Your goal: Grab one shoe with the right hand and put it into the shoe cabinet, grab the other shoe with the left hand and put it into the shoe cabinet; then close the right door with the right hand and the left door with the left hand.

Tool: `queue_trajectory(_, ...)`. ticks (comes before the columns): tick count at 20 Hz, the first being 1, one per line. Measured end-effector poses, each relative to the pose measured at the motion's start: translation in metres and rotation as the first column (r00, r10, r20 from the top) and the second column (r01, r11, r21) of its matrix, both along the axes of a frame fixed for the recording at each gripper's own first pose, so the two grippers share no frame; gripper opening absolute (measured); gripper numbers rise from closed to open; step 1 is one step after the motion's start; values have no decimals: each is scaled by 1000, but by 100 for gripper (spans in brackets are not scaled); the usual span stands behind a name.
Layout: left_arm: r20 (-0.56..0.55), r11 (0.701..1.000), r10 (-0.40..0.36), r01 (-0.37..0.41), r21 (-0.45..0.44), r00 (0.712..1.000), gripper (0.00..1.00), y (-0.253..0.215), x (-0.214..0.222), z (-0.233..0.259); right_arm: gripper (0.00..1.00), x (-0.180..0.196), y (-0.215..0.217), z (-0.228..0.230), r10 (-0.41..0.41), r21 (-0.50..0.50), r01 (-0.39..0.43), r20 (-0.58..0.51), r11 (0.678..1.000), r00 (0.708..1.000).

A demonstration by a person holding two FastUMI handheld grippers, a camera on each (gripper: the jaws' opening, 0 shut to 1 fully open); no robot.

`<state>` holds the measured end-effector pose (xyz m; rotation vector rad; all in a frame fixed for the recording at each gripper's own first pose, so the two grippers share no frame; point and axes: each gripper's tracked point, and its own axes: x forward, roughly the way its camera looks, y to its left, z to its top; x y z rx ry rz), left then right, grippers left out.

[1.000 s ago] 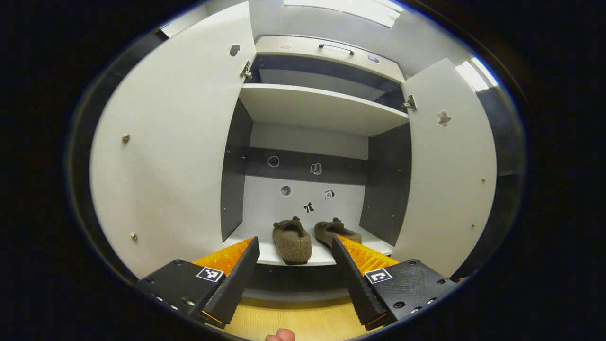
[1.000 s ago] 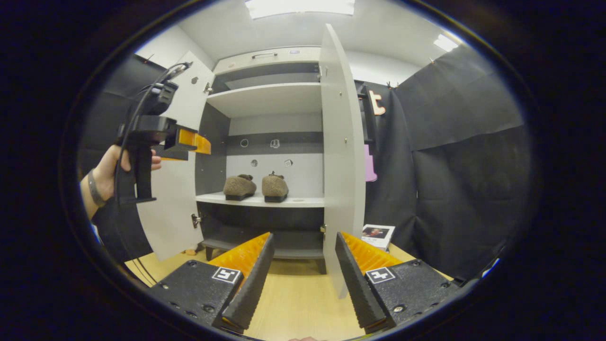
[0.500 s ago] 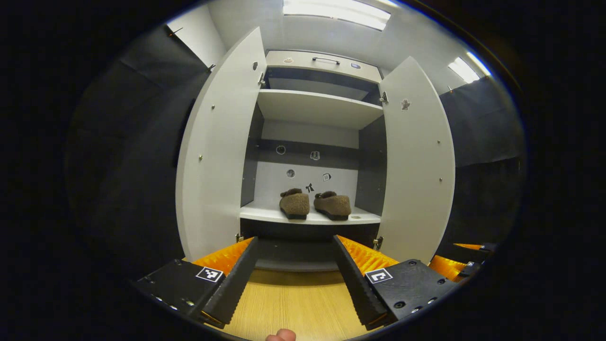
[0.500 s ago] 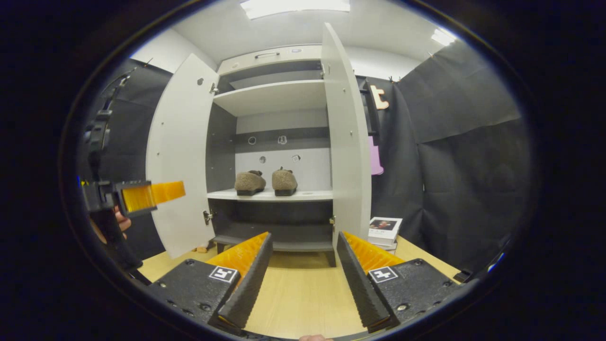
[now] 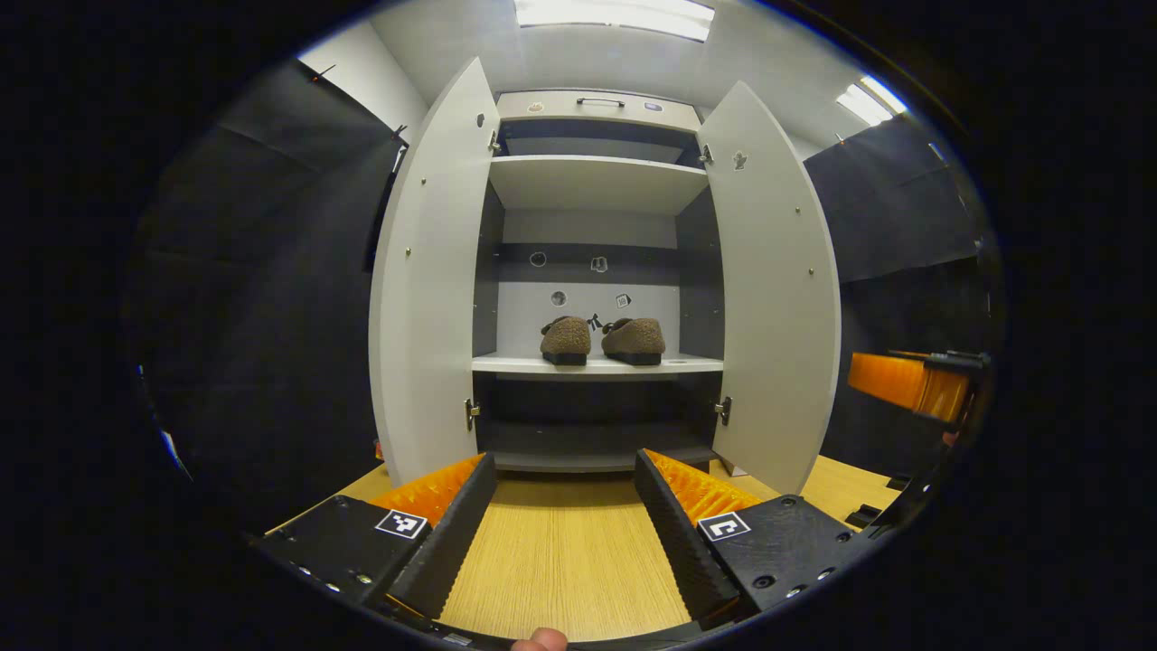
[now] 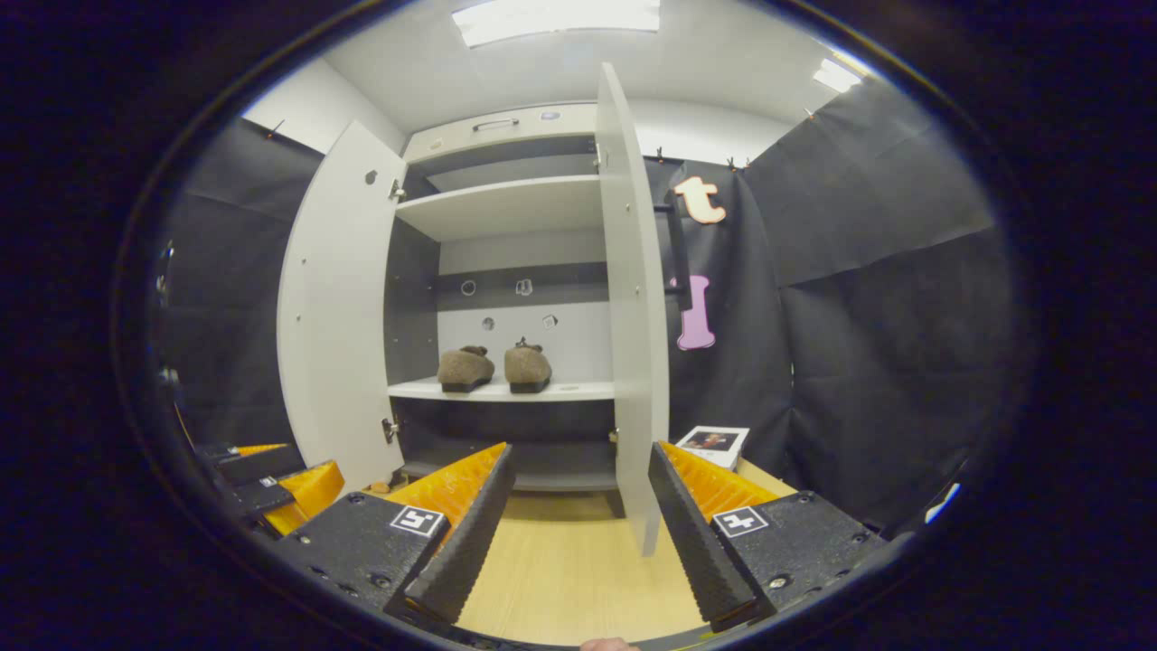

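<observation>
Both grippers, left (image 5: 560, 533) and right (image 6: 578, 533), gape wide and empty over the floor (image 5: 560, 561) facing the cabinet (image 5: 597, 190). Two shoes (image 5: 566, 339) (image 5: 634, 340) sit side by side on its middle shelf (image 5: 597, 365). Left door (image 5: 425, 280) and right door (image 5: 768, 289) stand open.

small stickers on grey cabinet back panel (image 5: 587, 280): too small to tell | white booklet on the floor (image 6: 712, 445): partly behind white right door (image 6: 633, 307)
</observation>
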<state>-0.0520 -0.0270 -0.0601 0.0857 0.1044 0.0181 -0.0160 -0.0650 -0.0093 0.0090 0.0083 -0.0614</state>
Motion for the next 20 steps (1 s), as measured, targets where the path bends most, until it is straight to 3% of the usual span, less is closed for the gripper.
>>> queue_trajectory(6, 13, 1000, -19, 19, -15, 1000, 93, -3, 6, 8, 94, 23, -65, 91, -61, -97, 72, 106, 993, 992)
queue_trajectory(11, 17, 1000, -11, 11, -3, 1000, 93, 2, 6, 10, 95, 64, -116, 159, -124, -97, 139, 147, 986, 981)
queue_trajectory(17, 16, 1000, 15, -15, 9, 1000, 93, 10, 5, 12, 95, 124, -154, 187, -145, -97, 157, 124, 983, 982)
queue_trajectory(20, 8, 1000, 19, -19, 13, 1000, 93, 10, 6, 10, 95, 140, -151, 185, -131, -84, 140, 102, 987, 986)
